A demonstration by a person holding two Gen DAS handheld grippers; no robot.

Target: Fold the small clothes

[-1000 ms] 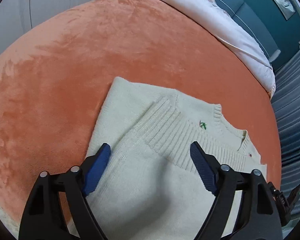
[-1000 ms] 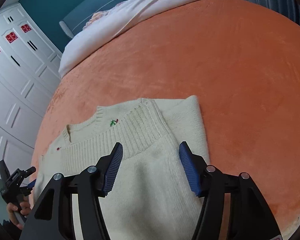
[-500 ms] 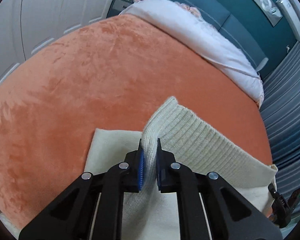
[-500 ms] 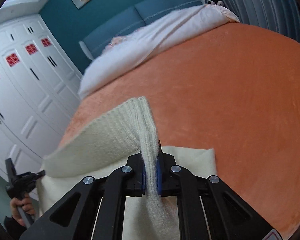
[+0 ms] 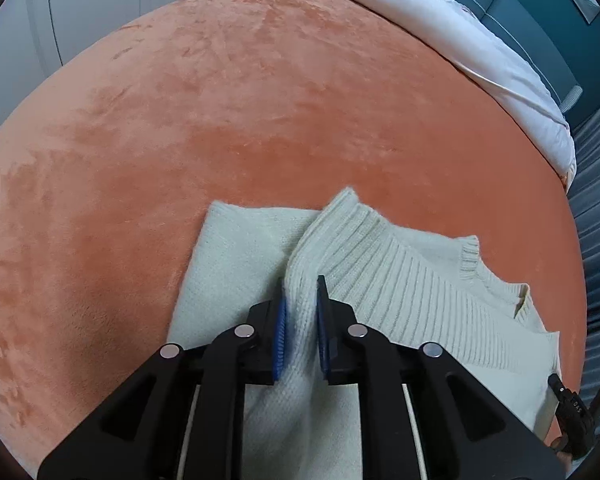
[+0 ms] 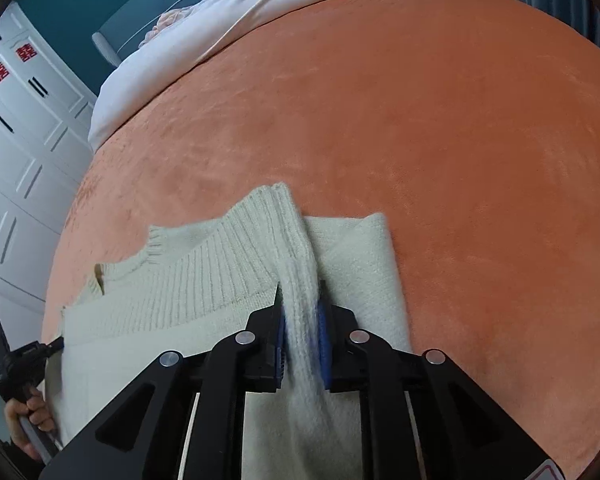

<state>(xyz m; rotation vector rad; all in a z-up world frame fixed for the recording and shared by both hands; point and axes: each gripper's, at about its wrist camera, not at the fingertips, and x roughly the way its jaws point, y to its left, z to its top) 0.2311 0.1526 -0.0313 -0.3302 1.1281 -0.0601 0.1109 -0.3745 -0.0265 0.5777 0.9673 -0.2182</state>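
A cream knit sweater (image 5: 400, 280) lies on the orange bed cover (image 5: 260, 100), partly folded. My left gripper (image 5: 300, 292) is shut on a pinched ridge at the left end of the ribbed band, low over the sweater. In the right wrist view my right gripper (image 6: 300, 296) is shut on the right end of the ribbed band of the same sweater (image 6: 188, 280). The ribbed band is draped over the layer beneath. The sweater's near part is hidden behind the gripper bodies.
White bedding (image 5: 460, 28) lies along the far side of the bed, before a teal headboard (image 5: 540, 28). White wardrobe doors (image 6: 16, 128) stand to the left of the bed. The orange cover (image 6: 420, 120) stretches far beyond the sweater. The other gripper's handle and a hand (image 6: 24, 380) show at the left.
A second ago both grippers were open above the flat sweater. They shut on the ribbed band and lifted it. Now both have come down lower, and the band is draped further forward.
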